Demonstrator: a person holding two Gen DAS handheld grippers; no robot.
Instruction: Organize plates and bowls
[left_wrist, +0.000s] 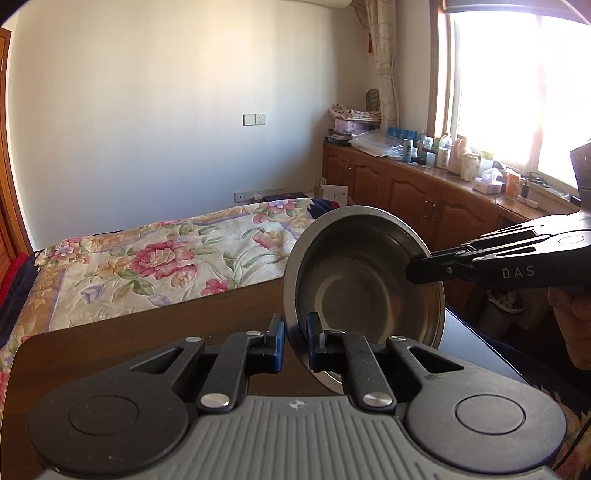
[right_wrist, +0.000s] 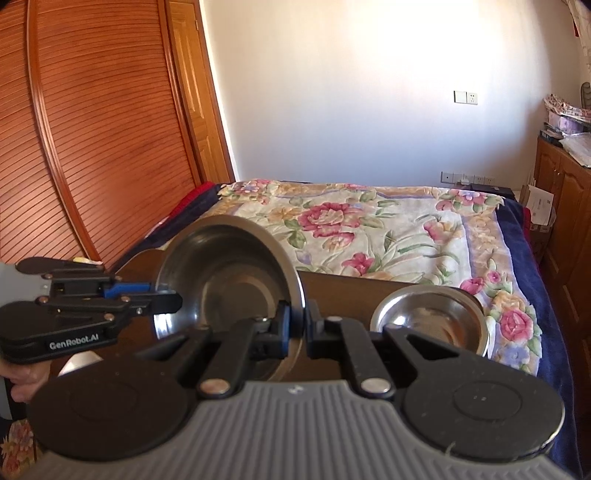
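Observation:
A steel bowl (left_wrist: 364, 280) is held tilted on edge above the brown table (left_wrist: 147, 332), its inside facing the cameras. My left gripper (left_wrist: 295, 332) is shut on its near rim. My right gripper (right_wrist: 297, 325) is shut on the opposite rim; in the left wrist view it comes in from the right (left_wrist: 428, 267). In the right wrist view the same bowl (right_wrist: 229, 280) shows with my left gripper (right_wrist: 162, 297) on its left rim. A second, smaller steel bowl (right_wrist: 430, 317) sits upright on the table (right_wrist: 340, 291) to the right.
A bed with a floral blanket (left_wrist: 147, 258) lies right behind the table. Wooden cabinets (left_wrist: 406, 184) with clutter run under the window at right. A slatted wooden wardrobe door (right_wrist: 92, 129) stands at left.

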